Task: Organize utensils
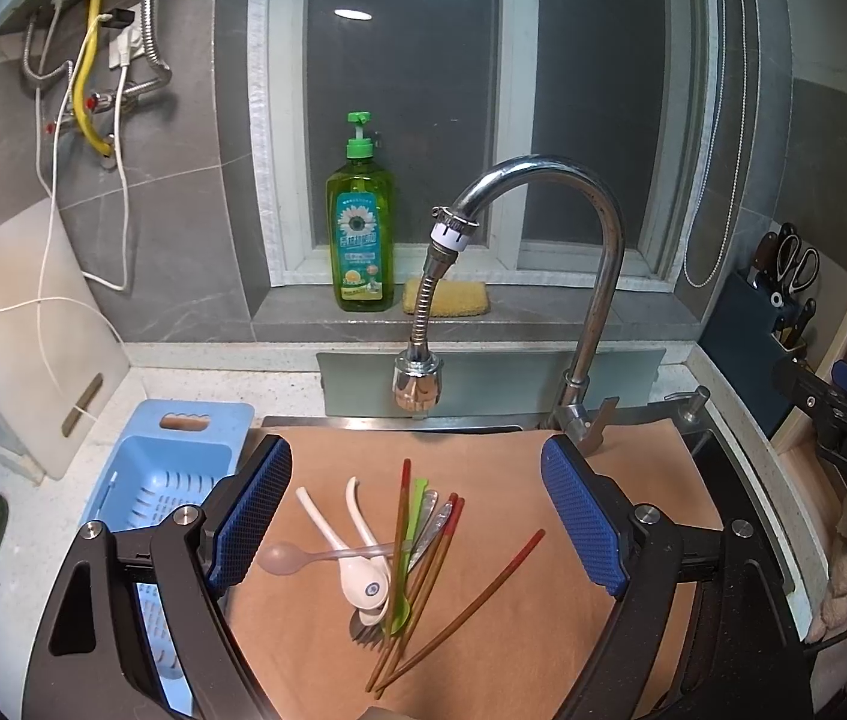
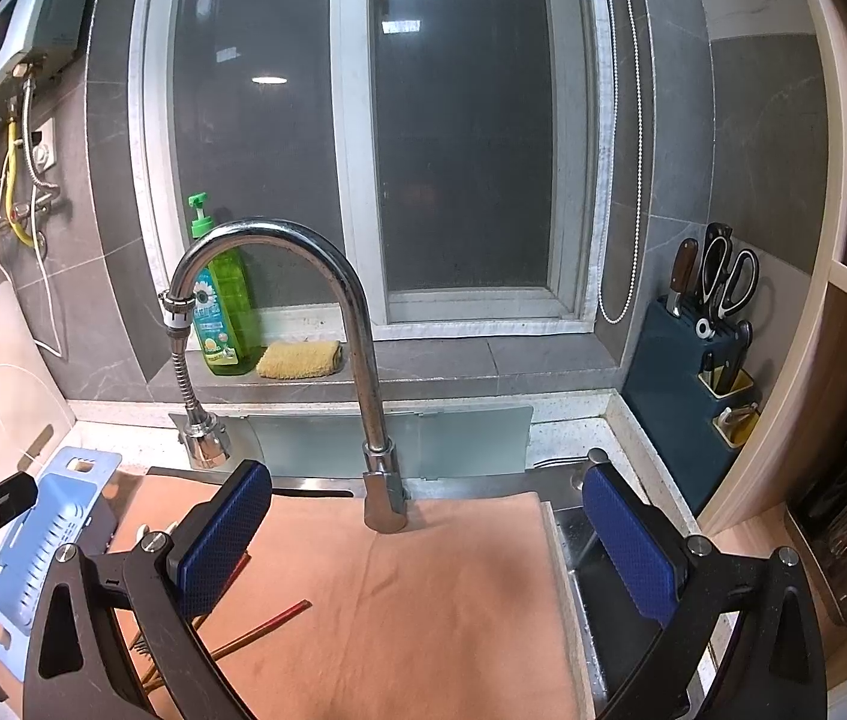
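Note:
A pile of utensils lies on an orange mat [image 1: 483,456] over the sink: white spoons [image 1: 357,564], a pink spoon [image 1: 285,558], a green spoon [image 1: 402,570], a clear spoon [image 1: 429,516], a fork head [image 1: 363,630] and several red-tipped chopsticks [image 1: 477,594]. My left gripper [image 1: 417,522] is open above the pile, fingers either side, holding nothing. My right gripper [image 2: 429,546] is open and empty over the mat's [image 2: 423,600] right part; one chopstick [image 2: 267,624] shows by its left finger. A light blue basket [image 1: 171,480] sits left of the mat.
A chrome faucet [image 1: 597,276] with a hose head [image 1: 417,378] arches over the mat's back. Green soap bottle [image 1: 360,240] and yellow sponge [image 1: 444,298] stand on the sill. A knife block [image 2: 693,372] is at the right, a white cutting board [image 1: 21,348] at the left.

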